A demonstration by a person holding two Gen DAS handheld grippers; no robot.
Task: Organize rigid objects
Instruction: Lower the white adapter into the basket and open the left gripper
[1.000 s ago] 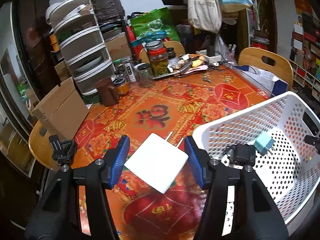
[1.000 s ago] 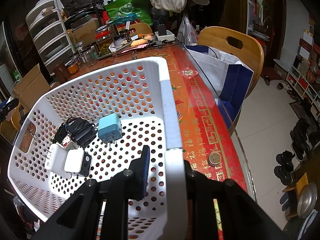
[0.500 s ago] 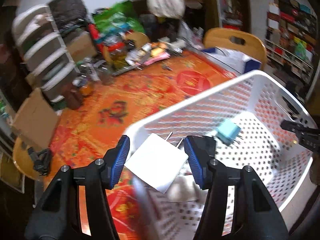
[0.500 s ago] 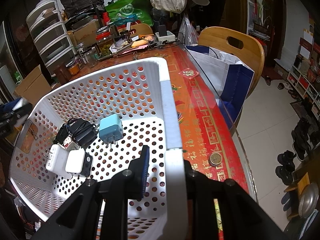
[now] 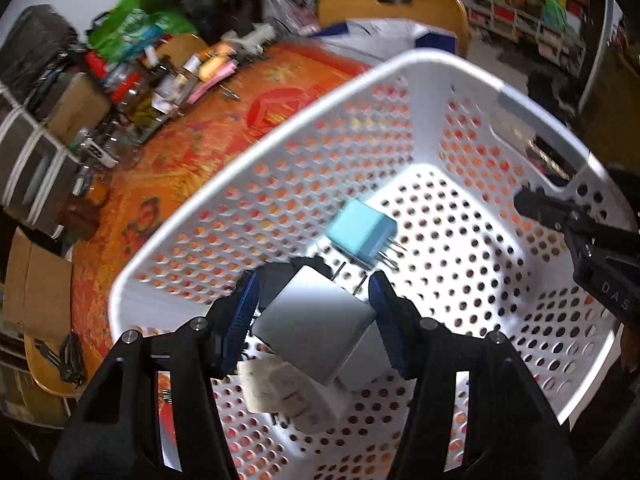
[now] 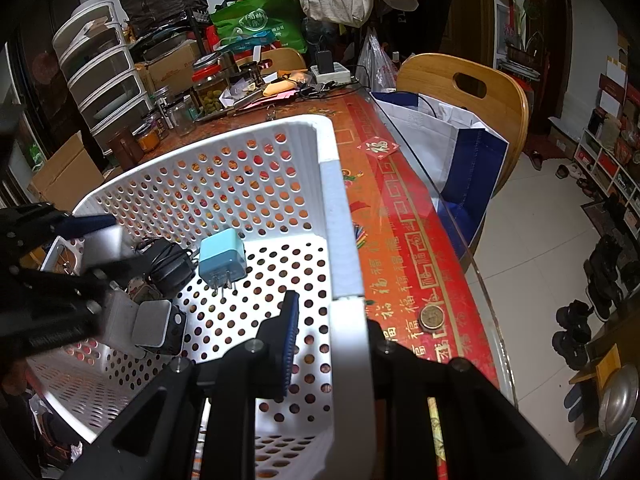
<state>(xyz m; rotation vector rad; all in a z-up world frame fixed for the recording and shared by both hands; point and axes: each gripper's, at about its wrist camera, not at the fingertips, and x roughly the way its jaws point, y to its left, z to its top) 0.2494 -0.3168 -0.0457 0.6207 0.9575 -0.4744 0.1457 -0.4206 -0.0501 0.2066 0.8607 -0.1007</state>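
Left wrist: left gripper (image 5: pixel 314 306) clamps white charger (image 5: pixel 316 326) over basket (image 5: pixel 256 168); right gripper (image 6: pixel 332 320) pinches its rim

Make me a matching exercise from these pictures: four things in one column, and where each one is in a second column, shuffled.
Things
1. flat white square plug-in charger
2. light blue cube-shaped charger
3. round brass-coloured coin
4. white perforated plastic basket

Places
A. lying on the basket floor
B. gripped at its rim by the right tongs
C. held between the left tongs
D. on the red tablecloth outside the basket

Pairs: 1-C, 2-A, 3-D, 4-B
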